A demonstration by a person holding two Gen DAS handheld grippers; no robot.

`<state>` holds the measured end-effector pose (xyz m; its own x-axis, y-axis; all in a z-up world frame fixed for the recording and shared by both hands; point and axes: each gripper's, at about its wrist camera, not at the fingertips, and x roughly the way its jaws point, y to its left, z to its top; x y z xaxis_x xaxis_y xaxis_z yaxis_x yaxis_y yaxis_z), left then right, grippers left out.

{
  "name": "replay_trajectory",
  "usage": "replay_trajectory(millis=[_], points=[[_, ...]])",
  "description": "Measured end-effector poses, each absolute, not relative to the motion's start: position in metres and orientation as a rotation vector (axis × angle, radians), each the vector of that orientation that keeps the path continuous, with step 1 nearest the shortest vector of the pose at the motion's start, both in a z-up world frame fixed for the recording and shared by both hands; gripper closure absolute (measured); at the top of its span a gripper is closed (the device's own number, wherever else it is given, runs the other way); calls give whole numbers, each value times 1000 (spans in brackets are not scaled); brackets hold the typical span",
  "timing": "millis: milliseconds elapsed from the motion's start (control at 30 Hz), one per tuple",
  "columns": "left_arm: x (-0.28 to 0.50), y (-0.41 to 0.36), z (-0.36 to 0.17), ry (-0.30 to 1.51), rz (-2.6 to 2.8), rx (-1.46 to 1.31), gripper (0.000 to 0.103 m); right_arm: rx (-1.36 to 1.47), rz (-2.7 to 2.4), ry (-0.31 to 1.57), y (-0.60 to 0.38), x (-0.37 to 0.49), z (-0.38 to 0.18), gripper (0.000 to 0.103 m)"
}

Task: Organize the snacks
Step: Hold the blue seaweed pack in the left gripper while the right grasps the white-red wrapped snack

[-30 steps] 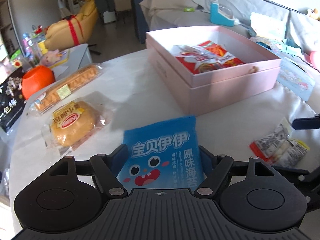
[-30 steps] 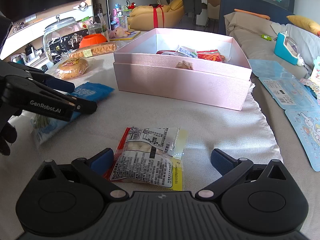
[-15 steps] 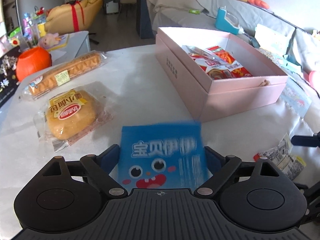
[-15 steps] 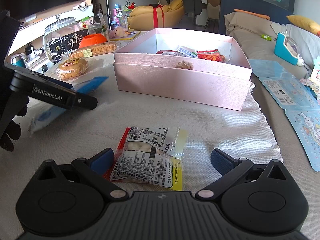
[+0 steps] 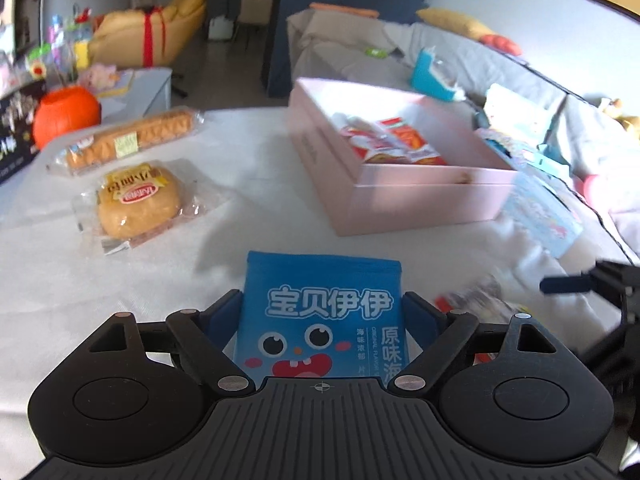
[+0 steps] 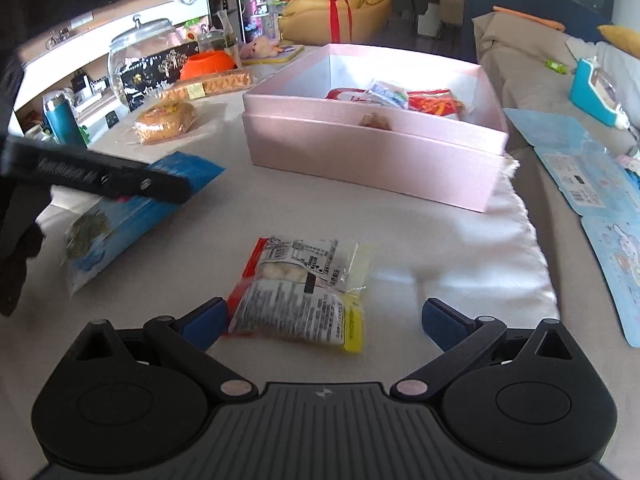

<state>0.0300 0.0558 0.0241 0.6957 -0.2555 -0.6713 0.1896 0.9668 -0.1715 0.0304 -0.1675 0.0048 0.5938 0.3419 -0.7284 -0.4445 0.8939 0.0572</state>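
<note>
My left gripper is shut on a blue seaweed snack packet and holds it lifted off the table; the packet also shows in the right wrist view, tilted under the left gripper. My right gripper is open, its fingers on either side of a clear and red snack packet that lies on the white cloth. The open pink box with several red snack packets inside stands behind it; it also shows in the left wrist view.
A round bun in a wrapper and a long bread in a wrapper lie at the left of the table. An orange pumpkin bowl and a glass jar stand behind them. Blue cards lie to the right.
My left gripper has risen off the table with the blue packet and tilted it up. The right gripper has stayed open around the clear packet.
</note>
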Motion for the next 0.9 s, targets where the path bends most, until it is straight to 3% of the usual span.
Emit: replay_trajectory(millis=[233, 467, 700, 833, 900], points=[[17, 53, 27, 766, -250, -104, 13, -161, 374, 821, -172, 27, 12, 0], [13, 61, 19, 784, -150, -127, 13, -7, 492, 880, -153, 34, 2, 0], [12, 54, 10, 817, -179, -108, 13, -82, 378, 849, -132, 45, -3, 2], [12, 53, 9, 817, -178, -103, 13, -116, 375, 830, -138, 37, 2, 28], [12, 53, 9, 817, -179, -103, 13, -73, 383, 834, -148, 36, 7, 33]])
